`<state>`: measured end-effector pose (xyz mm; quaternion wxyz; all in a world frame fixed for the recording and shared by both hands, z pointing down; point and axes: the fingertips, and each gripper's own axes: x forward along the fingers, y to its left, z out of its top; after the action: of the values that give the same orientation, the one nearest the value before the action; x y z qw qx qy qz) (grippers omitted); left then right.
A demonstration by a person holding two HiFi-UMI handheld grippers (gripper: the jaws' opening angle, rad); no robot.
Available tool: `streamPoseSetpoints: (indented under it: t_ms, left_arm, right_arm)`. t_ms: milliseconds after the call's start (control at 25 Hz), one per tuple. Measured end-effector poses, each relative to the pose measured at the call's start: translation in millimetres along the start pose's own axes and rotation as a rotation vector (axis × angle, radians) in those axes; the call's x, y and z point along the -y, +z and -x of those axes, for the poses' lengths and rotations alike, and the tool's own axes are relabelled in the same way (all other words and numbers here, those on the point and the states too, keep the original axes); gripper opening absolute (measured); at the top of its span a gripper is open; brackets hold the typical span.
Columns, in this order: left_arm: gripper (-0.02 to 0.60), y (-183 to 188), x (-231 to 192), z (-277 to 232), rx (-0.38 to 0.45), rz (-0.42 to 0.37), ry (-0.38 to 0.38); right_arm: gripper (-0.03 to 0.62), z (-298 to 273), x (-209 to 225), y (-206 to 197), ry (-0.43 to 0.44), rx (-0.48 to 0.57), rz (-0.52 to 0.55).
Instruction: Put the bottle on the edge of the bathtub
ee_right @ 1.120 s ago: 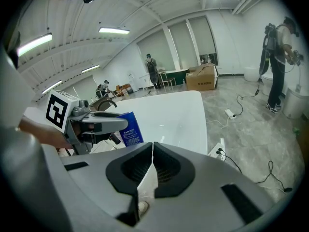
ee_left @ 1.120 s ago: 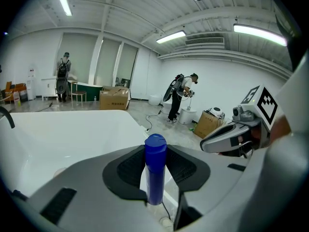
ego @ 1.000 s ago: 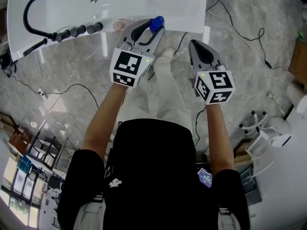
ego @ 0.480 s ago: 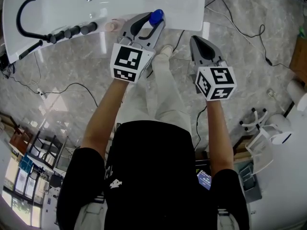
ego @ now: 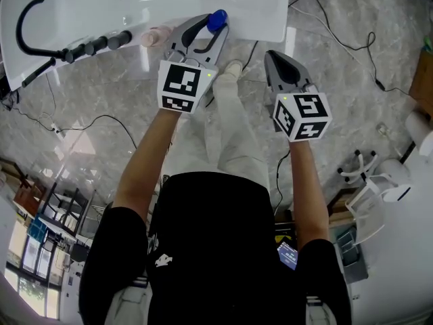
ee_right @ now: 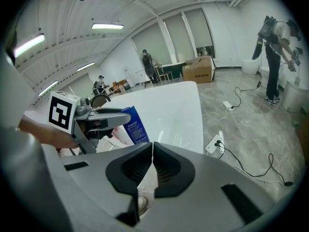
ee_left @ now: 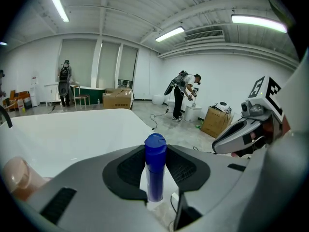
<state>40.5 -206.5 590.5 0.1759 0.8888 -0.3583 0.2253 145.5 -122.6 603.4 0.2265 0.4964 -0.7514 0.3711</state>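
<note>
1 bottle stands upright between the 2 jaws of the left gripper, which pinch its body from both sides while the cap rises clear above the pads. In the head view the bottle is over the near rim of the white bathtub, toward the tub's right end, and contact with the rim cannot be made out. The bottle is a slim blue cylinder with a rounded blue cap and pale print on its side. The right gripper, just right of the left one and over the marble floor, has its jaws pressed together with nothing between them.
</note>
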Motion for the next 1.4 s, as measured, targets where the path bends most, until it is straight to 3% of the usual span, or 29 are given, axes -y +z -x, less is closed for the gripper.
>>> streamPoseSetpoints:
  t_ms: [640, 1400]
  left_arm:
    - [0.144, -3, 7, -11, 0.028, 0.005, 0.009]
    - [0.144, -6, 23, -8, 0.039, -0.089, -0.014]
  right_arm:
    - [0.025, -9, -4, -22, 0.029, -0.036, -0.034]
    - [0.025, -5, -5, -30, 0.018, -0.037, -0.051]
